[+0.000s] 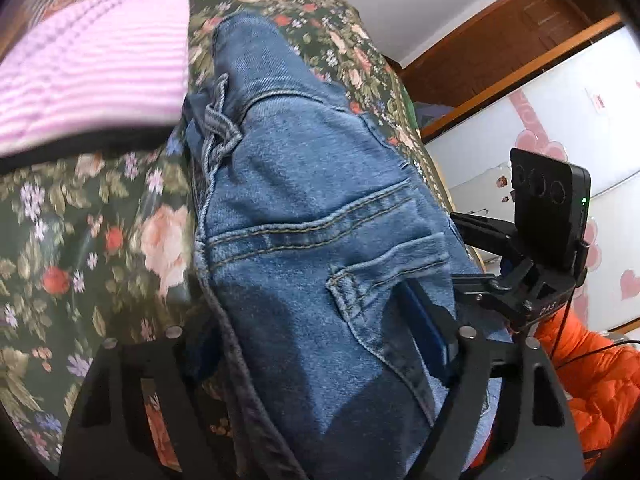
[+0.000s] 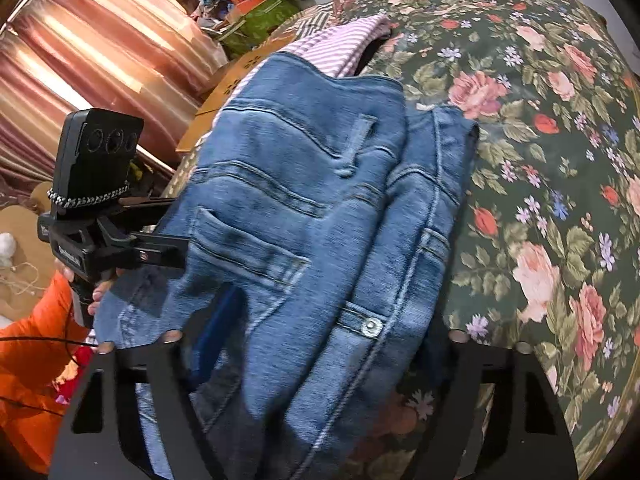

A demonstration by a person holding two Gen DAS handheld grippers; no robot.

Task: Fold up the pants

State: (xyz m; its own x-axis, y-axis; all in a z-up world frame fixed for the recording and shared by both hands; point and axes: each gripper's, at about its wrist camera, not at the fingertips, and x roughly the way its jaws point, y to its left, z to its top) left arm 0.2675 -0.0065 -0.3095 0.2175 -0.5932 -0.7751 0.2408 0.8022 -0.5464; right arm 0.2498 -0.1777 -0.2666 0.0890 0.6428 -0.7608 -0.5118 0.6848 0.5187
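Note:
The blue denim pants lie bunched on a floral bedspread. In the left wrist view the denim runs from between my left gripper's arms up the frame, and its fingertips are hidden by cloth. The right gripper shows at the pants' right edge, its jaws against the denim. In the right wrist view the pants, with pocket and metal button, fill the space between my right gripper's arms. The left gripper touches their left edge.
A pink striped garment lies on the bed beyond the pants. An orange jacket sleeve is at the lower right. Pink curtains and piled bags stand past the bed. A wooden wardrobe is on the far side.

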